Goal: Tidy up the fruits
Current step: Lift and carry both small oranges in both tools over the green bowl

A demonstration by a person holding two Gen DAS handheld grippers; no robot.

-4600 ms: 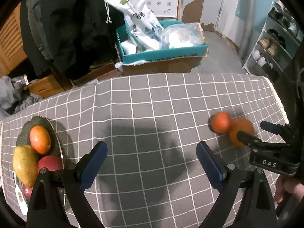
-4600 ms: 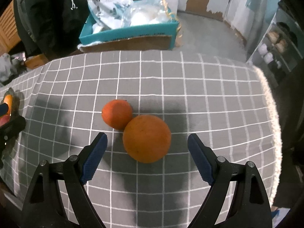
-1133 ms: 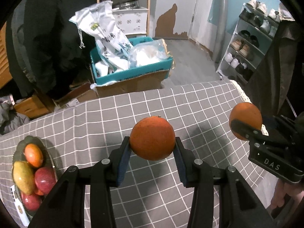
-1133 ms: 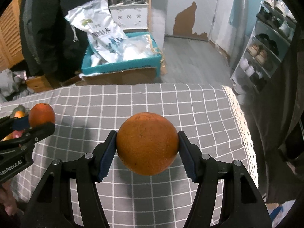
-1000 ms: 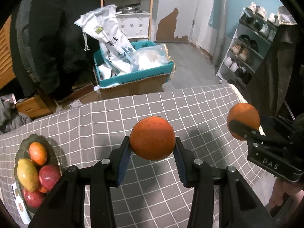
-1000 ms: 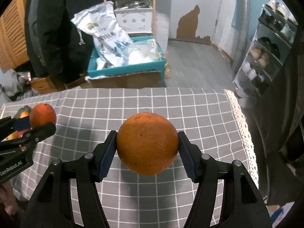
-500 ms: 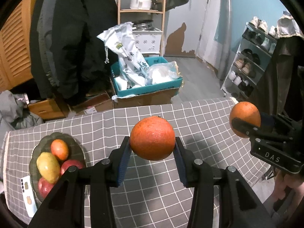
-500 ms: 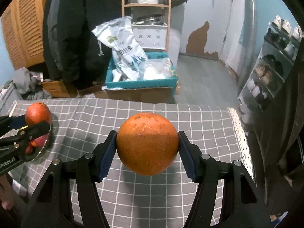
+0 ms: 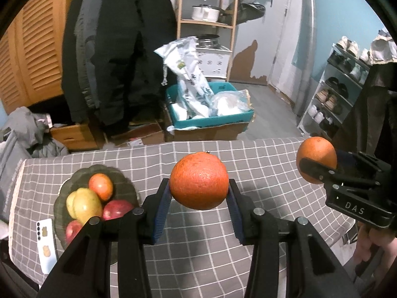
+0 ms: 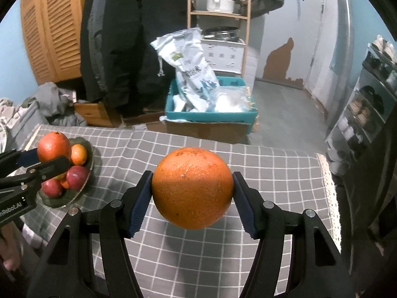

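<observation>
The left claw [image 9: 199,193] is clamping a reddish orange [image 9: 199,180] between its blue pads at the centre of the left wrist view, holding it in the air above the counter [image 9: 260,164] with its grey checked cloth. The right claw [image 10: 191,198] is gripping a larger orange [image 10: 192,187] in the same way at the centre of the right wrist view, also clear of the counter. At the lower left of the left wrist view, a dark plate [image 9: 124,181] is sitting on the counter carrying several fruits, and a white phone [image 9: 46,244] is lying just beside it.
</observation>
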